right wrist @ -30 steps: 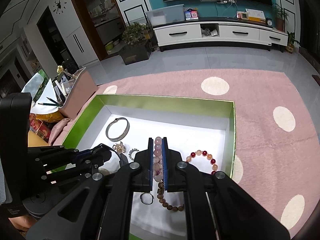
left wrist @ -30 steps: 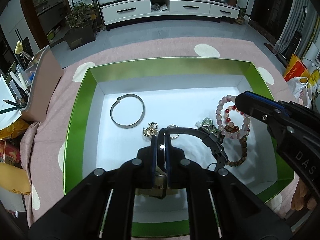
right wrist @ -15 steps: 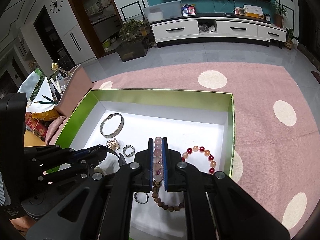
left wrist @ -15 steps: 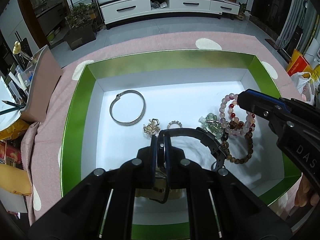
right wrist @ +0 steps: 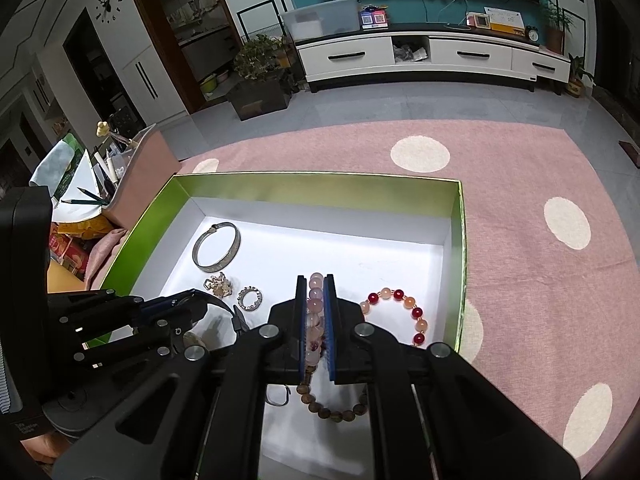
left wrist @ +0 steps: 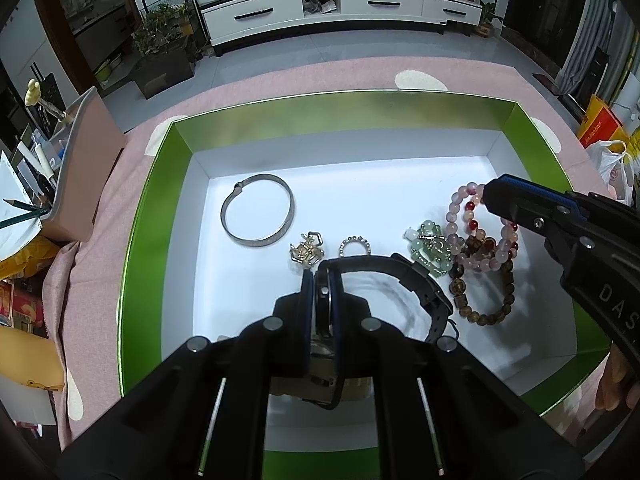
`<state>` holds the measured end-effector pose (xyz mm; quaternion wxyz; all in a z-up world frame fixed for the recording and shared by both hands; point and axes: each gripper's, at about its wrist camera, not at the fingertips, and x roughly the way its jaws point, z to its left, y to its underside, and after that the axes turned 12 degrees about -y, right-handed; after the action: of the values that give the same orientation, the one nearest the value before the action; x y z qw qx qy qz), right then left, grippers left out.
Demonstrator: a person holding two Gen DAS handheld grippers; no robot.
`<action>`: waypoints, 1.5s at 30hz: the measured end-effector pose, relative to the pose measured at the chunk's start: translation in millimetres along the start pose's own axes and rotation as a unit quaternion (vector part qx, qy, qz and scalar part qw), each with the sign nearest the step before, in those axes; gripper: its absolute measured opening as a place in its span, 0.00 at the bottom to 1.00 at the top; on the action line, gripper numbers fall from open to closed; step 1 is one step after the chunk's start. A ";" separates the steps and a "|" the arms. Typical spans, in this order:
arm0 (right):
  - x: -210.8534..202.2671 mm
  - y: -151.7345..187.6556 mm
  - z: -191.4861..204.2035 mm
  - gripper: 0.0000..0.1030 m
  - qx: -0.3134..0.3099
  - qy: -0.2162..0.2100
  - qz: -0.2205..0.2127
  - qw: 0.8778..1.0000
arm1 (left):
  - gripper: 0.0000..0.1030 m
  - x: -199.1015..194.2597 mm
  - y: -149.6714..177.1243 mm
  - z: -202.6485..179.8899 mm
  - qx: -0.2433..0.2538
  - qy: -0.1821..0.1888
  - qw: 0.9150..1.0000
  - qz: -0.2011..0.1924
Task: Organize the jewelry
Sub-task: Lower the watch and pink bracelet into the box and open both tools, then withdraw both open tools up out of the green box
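A green box with a white floor (left wrist: 360,168) holds the jewelry; it also shows in the right wrist view (right wrist: 360,240). My left gripper (left wrist: 322,280) is shut on a black watch strap (left wrist: 404,276). My right gripper (right wrist: 316,284) is shut on a pale pink bead bracelet (right wrist: 315,304), also seen in the left wrist view (left wrist: 456,208). A silver bangle (left wrist: 258,216) lies at the left. A gold charm (left wrist: 306,252), a small crystal ring (left wrist: 354,245) and a green jade piece (left wrist: 430,250) lie mid-box. A brown bead bracelet (left wrist: 484,308) and a red-and-peach bead bracelet (right wrist: 396,312) lie at the right.
The box sits on a pink cloth with cream dots (right wrist: 520,220). A pink organizer with pens (left wrist: 80,160) stands left of the box. A white TV cabinet (left wrist: 340,4) is far behind, and bags (left wrist: 612,152) lie at the right.
Both grippers keep their hold. The views have drawn slightly nearer and lower over the box; the pink bracelet stays in the right gripper, the watch strap in the left.
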<state>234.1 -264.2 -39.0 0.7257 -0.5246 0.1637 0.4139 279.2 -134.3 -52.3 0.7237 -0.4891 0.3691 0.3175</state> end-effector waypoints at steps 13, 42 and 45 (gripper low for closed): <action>-1.1 1.6 -0.7 0.07 -0.007 0.016 0.005 1.000 | 0.08 0.5 -0.2 1.0 0.001 -0.004 1.000 -0.001; -25.3 0.7 4.1 0.31 -0.014 0.034 -0.019 0.999 | 0.47 -20.0 2.0 11.3 -0.013 -0.018 0.999 -0.027; -34.9 0.5 6.8 0.42 -0.018 0.044 -0.028 0.998 | 0.56 -28.6 2.4 15.7 -0.016 -0.025 0.999 -0.037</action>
<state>211.3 -273.0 -13.2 0.7198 -0.5596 0.1731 0.3725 265.7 -121.5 -25.4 0.7358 -0.5065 0.3271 0.3083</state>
